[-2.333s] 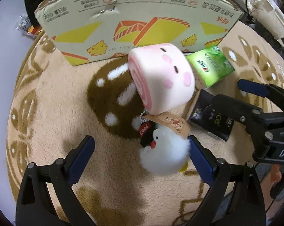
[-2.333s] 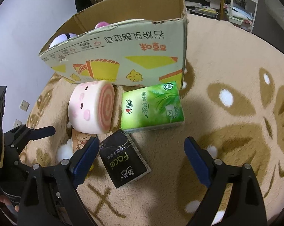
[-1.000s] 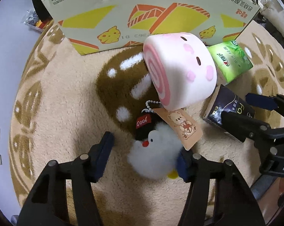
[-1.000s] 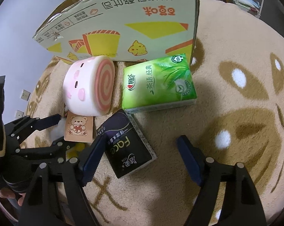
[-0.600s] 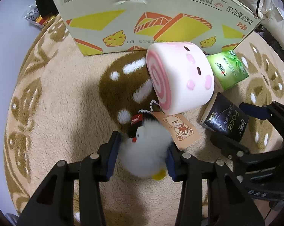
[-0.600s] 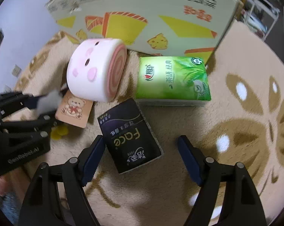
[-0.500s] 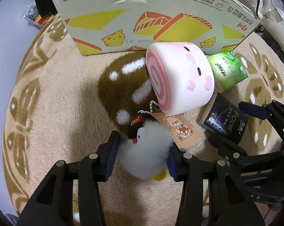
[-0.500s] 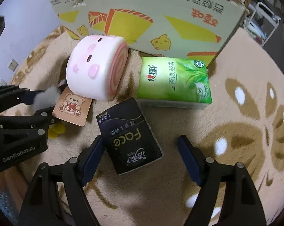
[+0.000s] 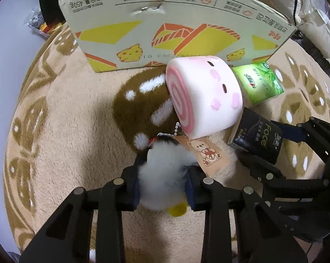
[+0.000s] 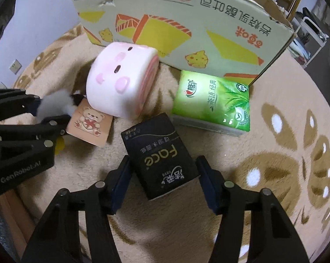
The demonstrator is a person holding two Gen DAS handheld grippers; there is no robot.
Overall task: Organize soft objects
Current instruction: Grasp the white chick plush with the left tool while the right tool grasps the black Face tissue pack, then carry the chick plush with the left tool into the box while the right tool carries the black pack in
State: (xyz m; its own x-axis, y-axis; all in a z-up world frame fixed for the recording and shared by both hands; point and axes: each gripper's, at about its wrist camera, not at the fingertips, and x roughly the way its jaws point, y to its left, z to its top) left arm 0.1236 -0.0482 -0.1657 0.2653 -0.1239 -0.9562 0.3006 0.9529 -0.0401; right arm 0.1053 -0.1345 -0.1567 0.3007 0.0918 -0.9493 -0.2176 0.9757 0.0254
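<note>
My left gripper (image 9: 164, 182) is shut on a fluffy white chick plush (image 9: 165, 175) with a yellow foot, low on the beige carpet; it also shows in the right wrist view (image 10: 55, 105). A bear tag (image 9: 205, 153) lies beside it. A pink swirl-roll pig plush (image 9: 205, 96) lies in front of the cardboard box (image 9: 165, 28). My right gripper (image 10: 162, 182) is open, its jaws around a black Face tissue pack (image 10: 160, 160) with small gaps on both sides. A green tissue pack (image 10: 213, 100) lies by the box corner.
The printed cardboard box (image 10: 187, 26) stands upright behind the objects, its opening facing up. The patterned round carpet (image 9: 66, 120) covers the floor. Snack bags (image 9: 41, 24) lie at far left; a white cushion (image 9: 314, 22) and a shelf (image 10: 309, 32) are at right.
My left gripper closed on the white chick plush and squeezed it. My right gripper moved forward and narrowed around the black tissue pack.
</note>
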